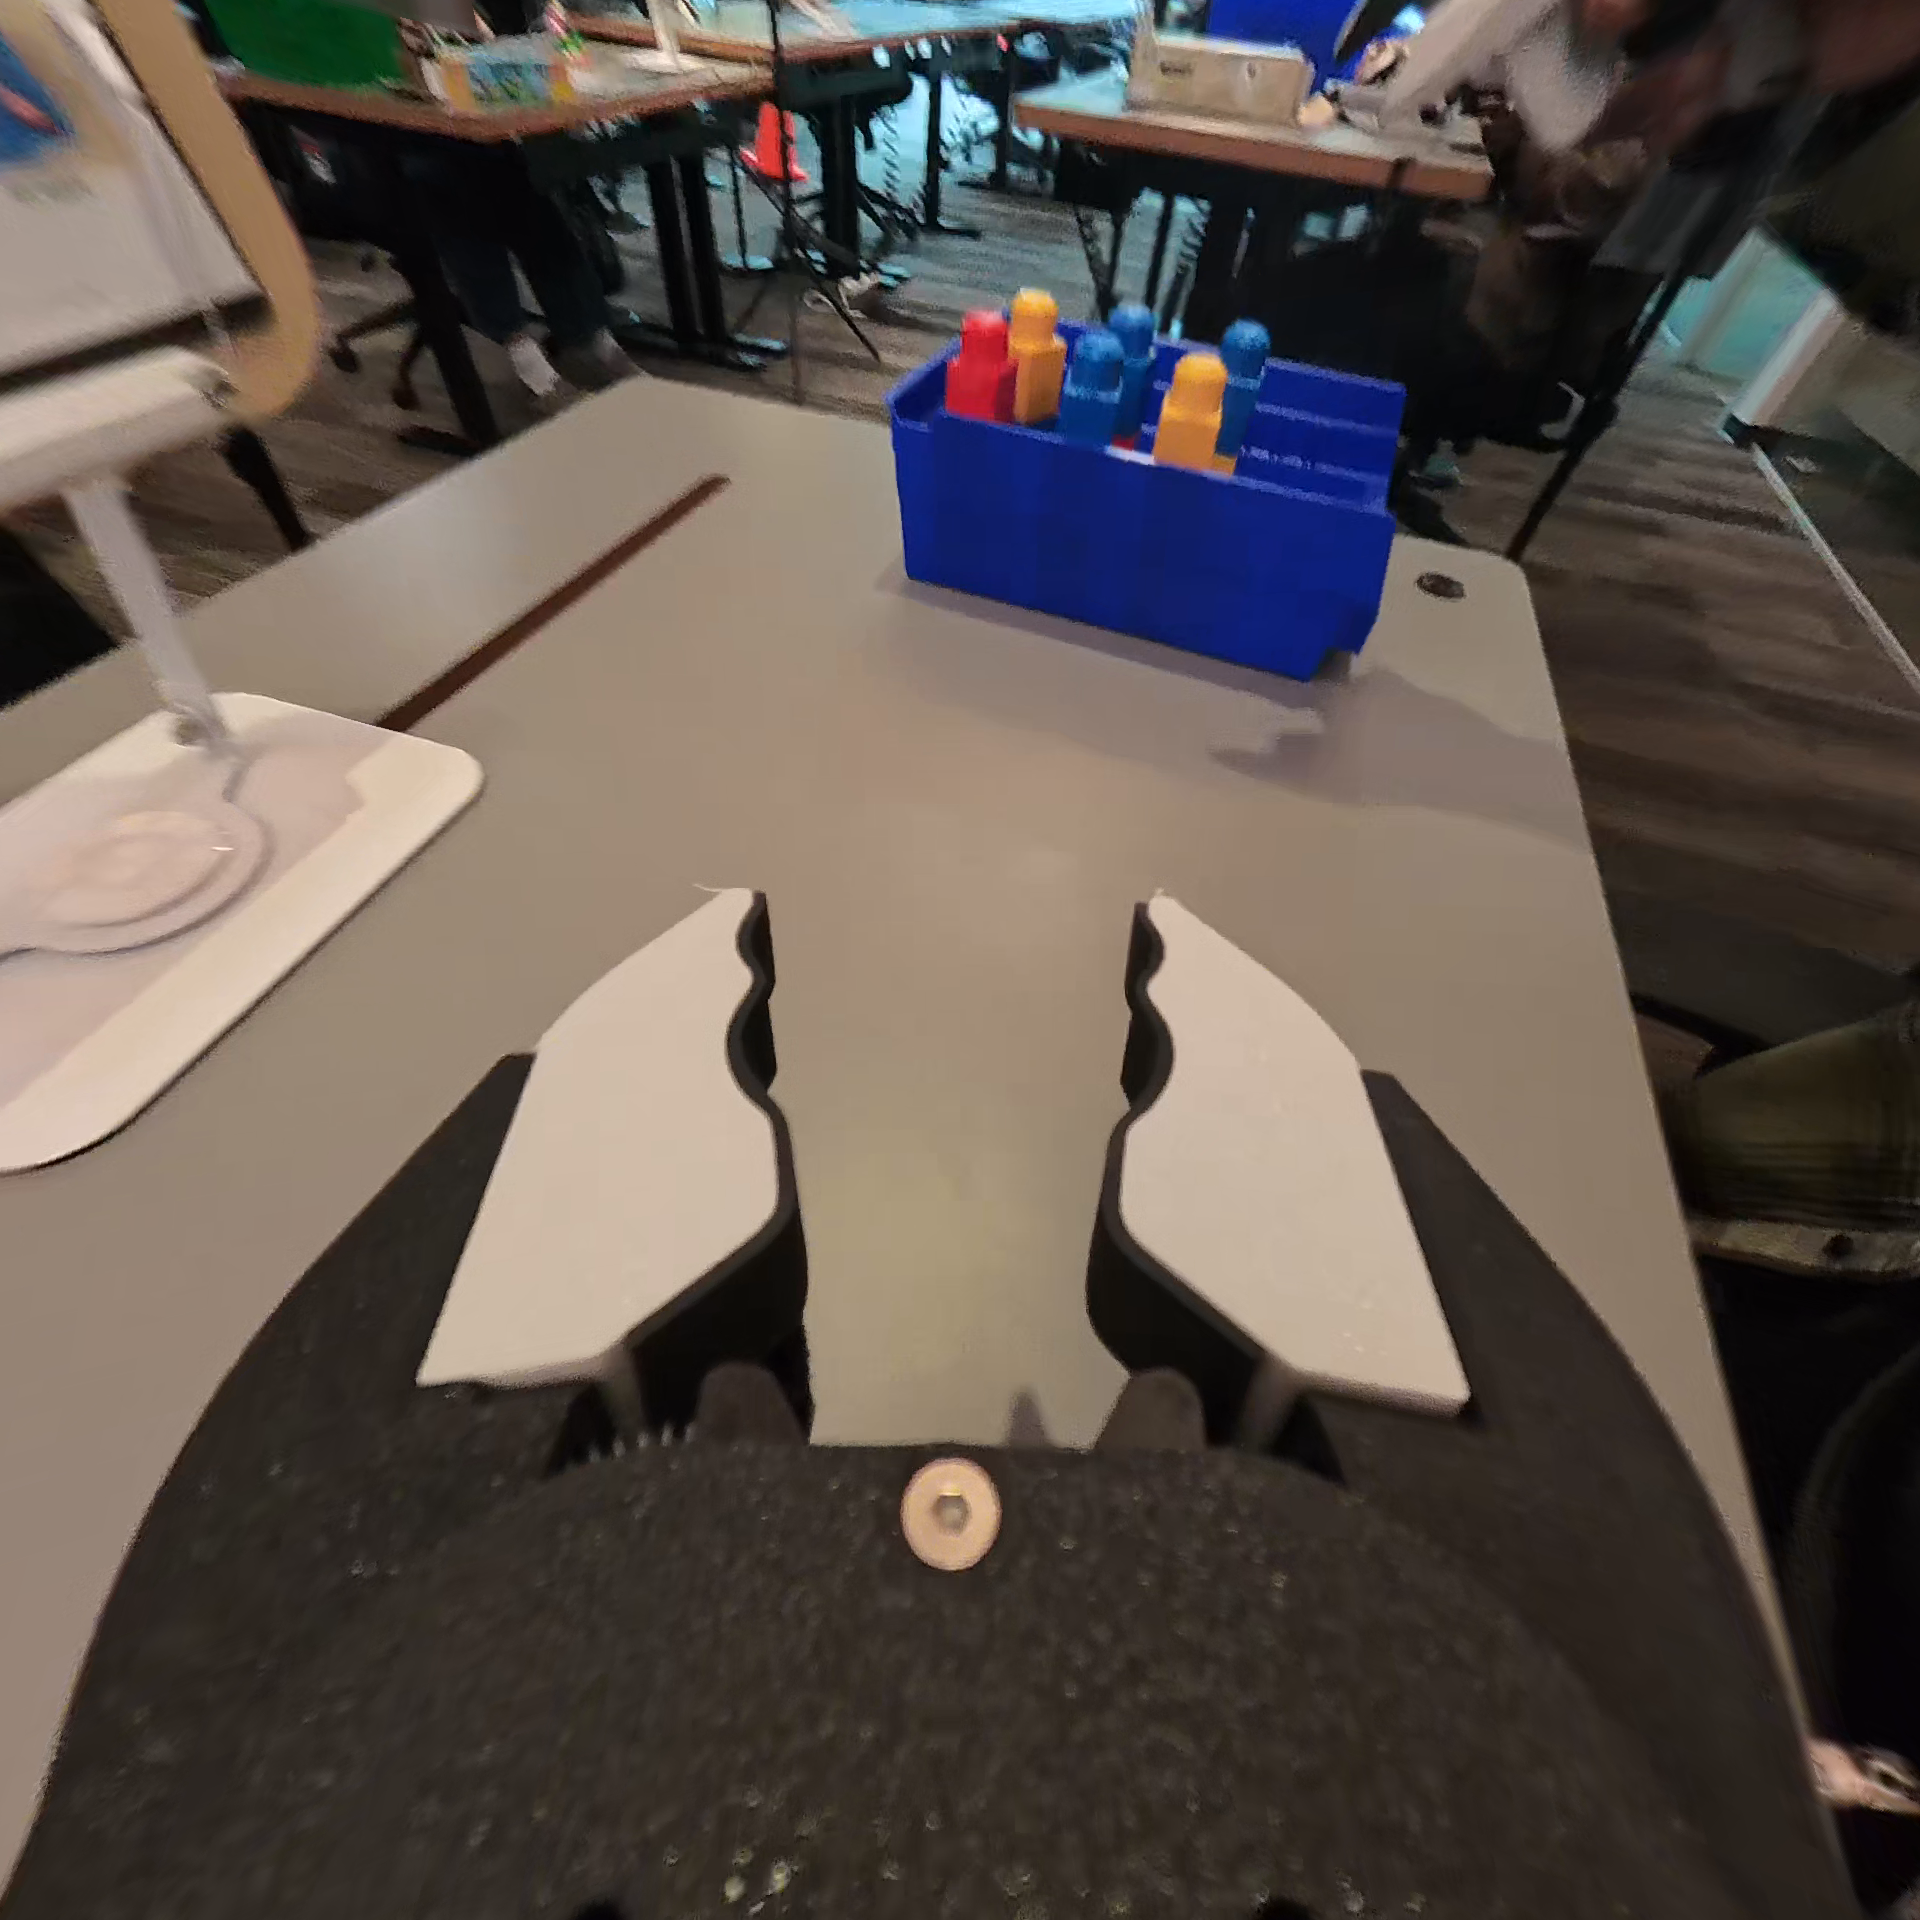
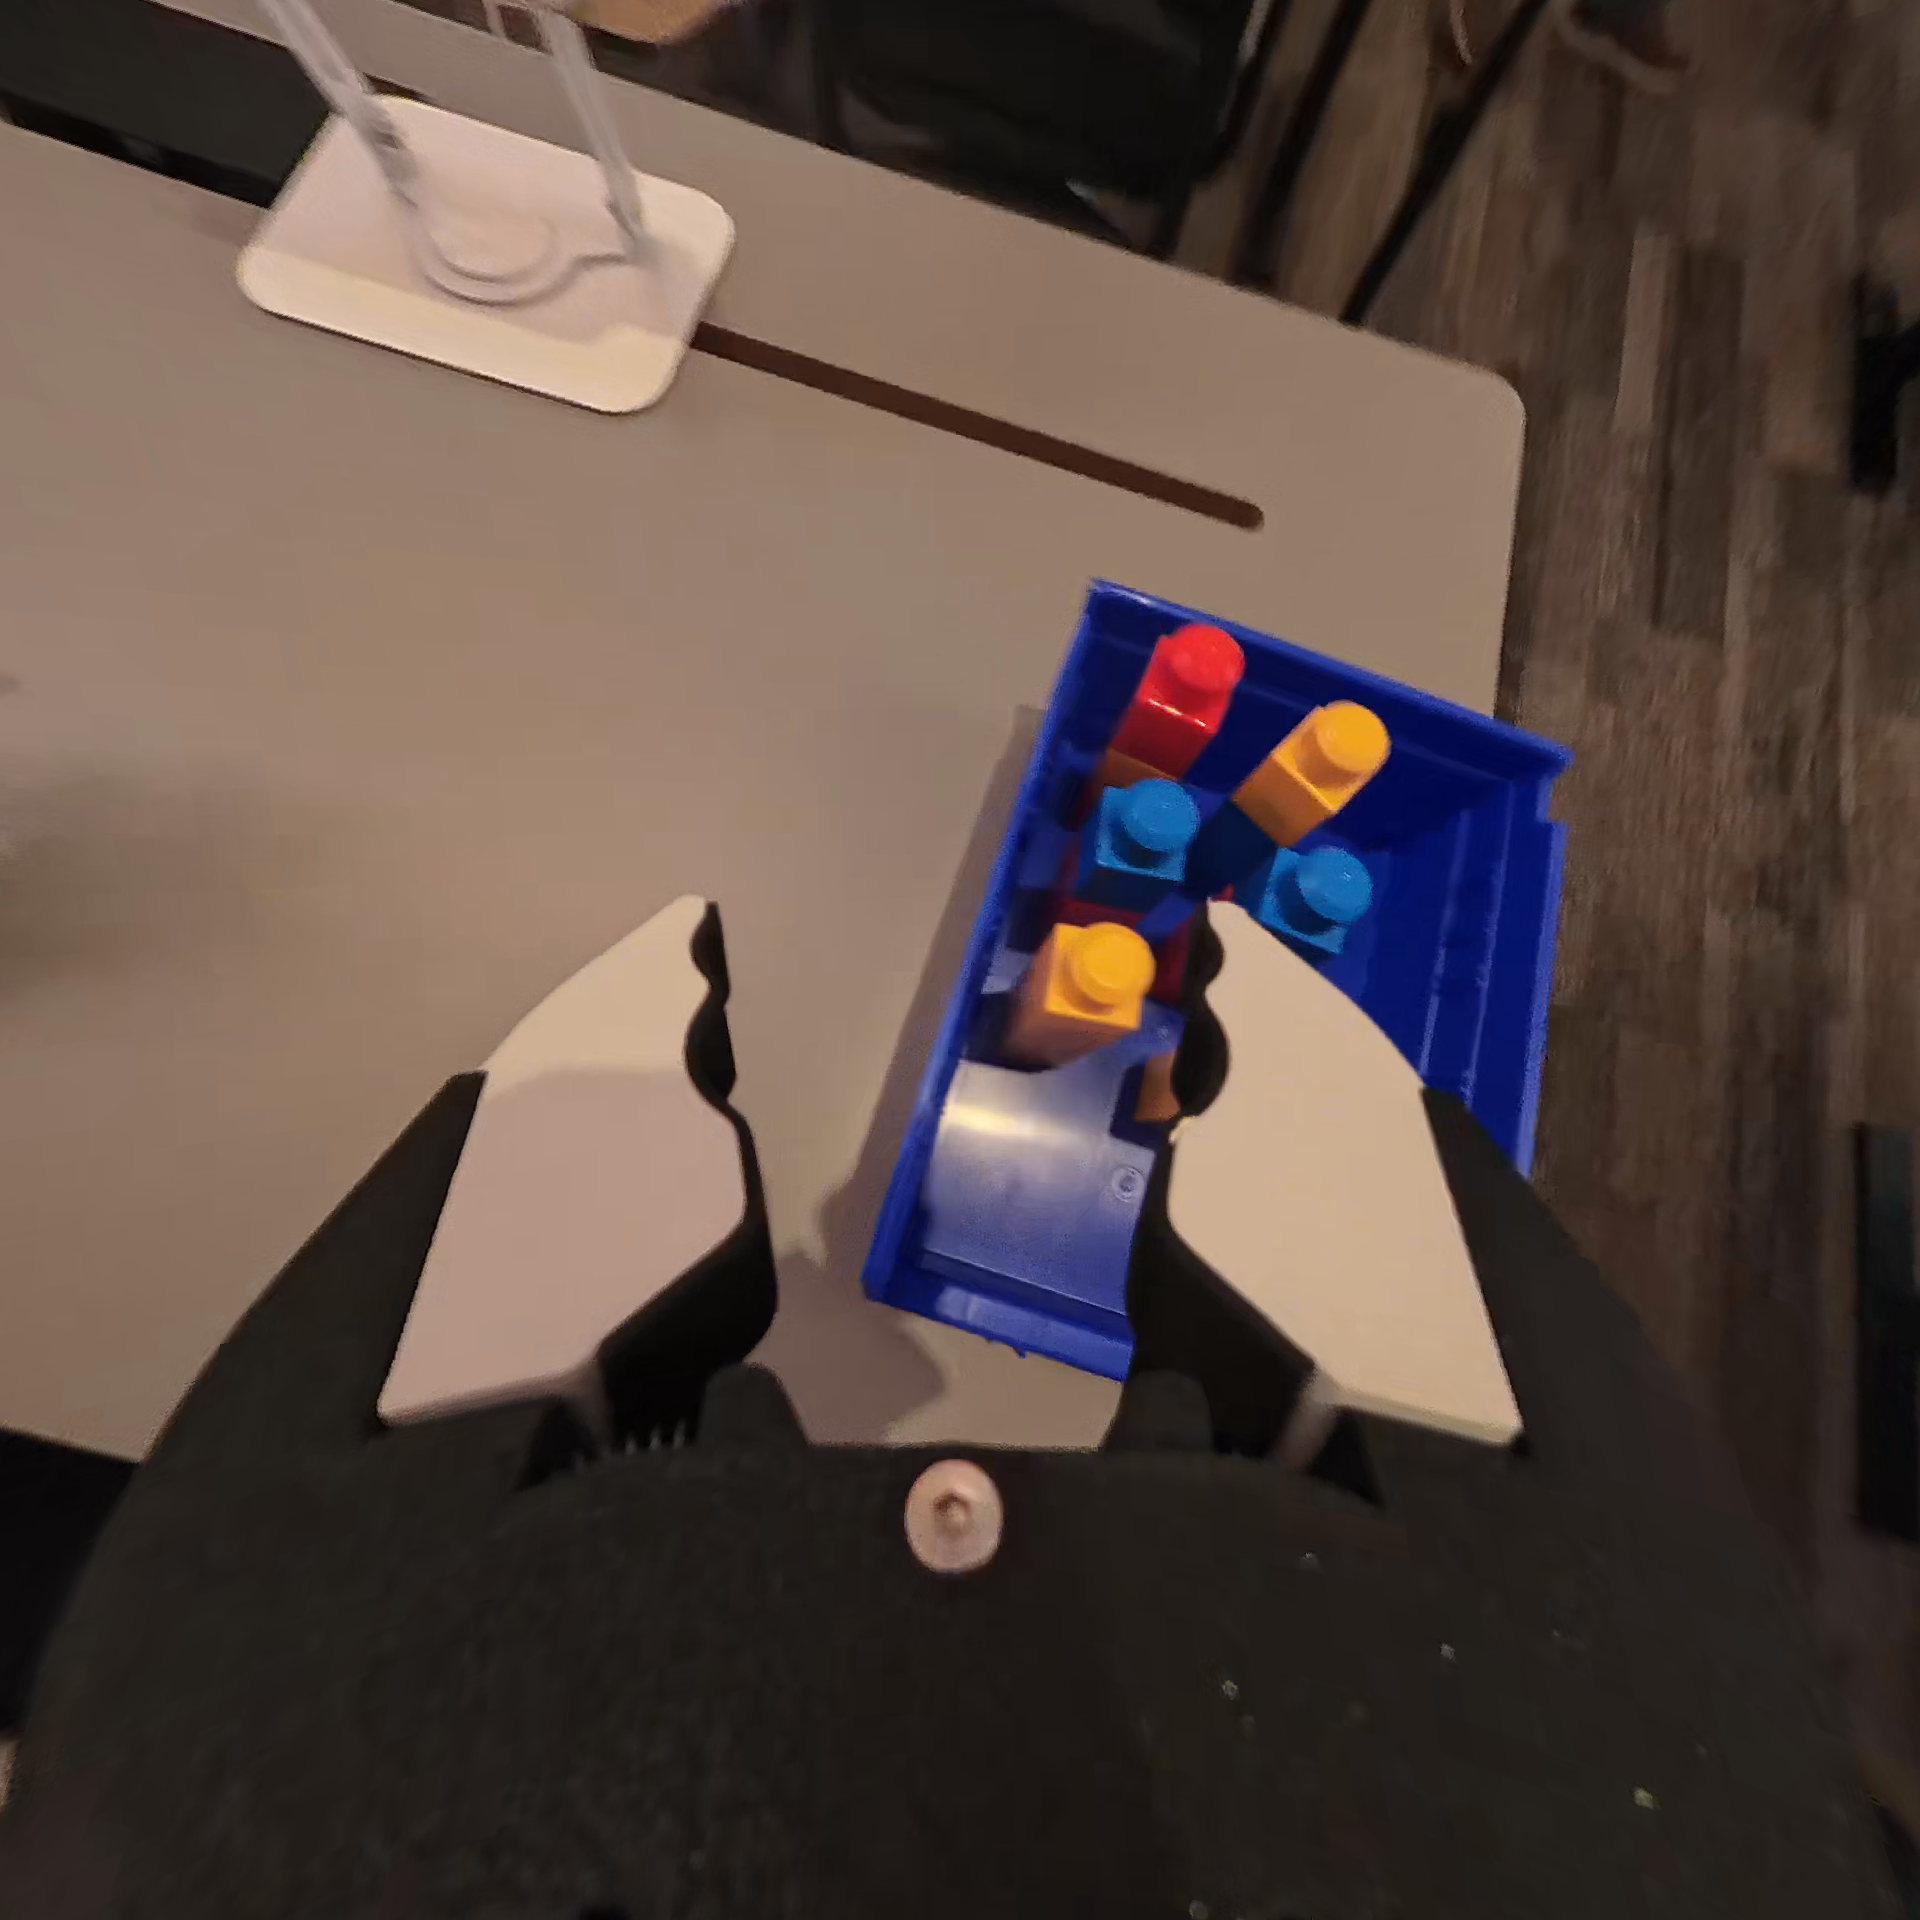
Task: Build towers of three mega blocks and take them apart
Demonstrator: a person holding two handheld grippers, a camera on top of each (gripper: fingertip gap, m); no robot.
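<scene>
A blue bin stands on the grey table at the far right, with several upright block stacks in it: red, orange and blue tops. My left gripper is open and empty, low over the table, well short of the bin. In the right wrist view I look down on the bin, with a red-topped stack, orange-topped stacks and blue-topped stacks. My right gripper is open and empty above the bin's left wall.
A white lamp base with a clear stem sits at the table's left; it also shows in the right wrist view. A dark slot runs across the table. Other desks and chair legs stand behind. The table's right edge is close to the bin. One gripper's finger ends stand about 40 cm off the other's. My left tips are about 45 cm from the red-topped stack, my right tips only 20 cm. My left wrist view looks at it from another angle.
</scene>
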